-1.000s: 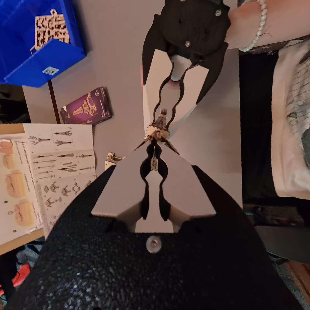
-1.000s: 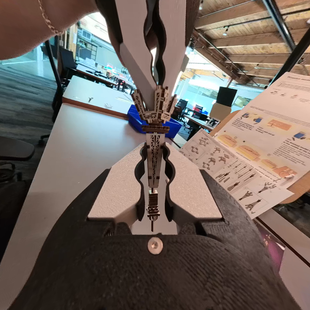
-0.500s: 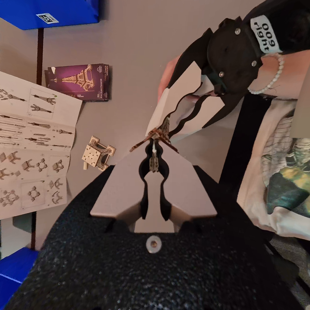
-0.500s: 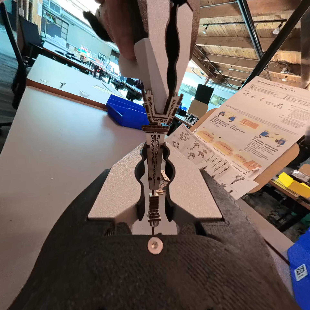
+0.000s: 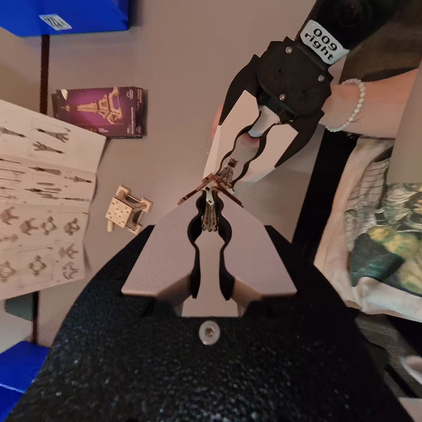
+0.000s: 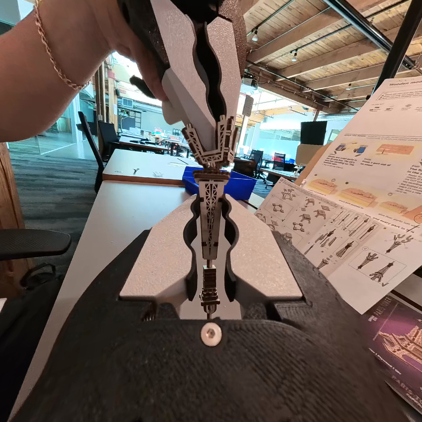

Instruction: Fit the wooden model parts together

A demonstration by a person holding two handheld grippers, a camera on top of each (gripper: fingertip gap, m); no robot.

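The slim laser-cut wooden tower spire (image 6: 209, 225) is clamped lengthwise in the right gripper (image 6: 210, 205), its wide end meeting the splayed wooden four-legged section (image 6: 211, 146) pinched at the tip of the left gripper (image 5: 209, 205), both raised above the grey table (image 5: 182, 68). A squat wooden tower base (image 5: 126, 209) lies on the table below, beside the unfolded paper instruction sheet (image 5: 43, 194), the purple kit box (image 5: 100, 112) and a blue plastic bin (image 5: 68, 16)

The lattice wooden spire (image 6: 210, 219) lies clamped between the right gripper's (image 6: 210, 198) fingers, its wide end meeting the splayed leg section (image 6: 211, 146) pinched at the left gripper's (image 5: 209, 201) tips.
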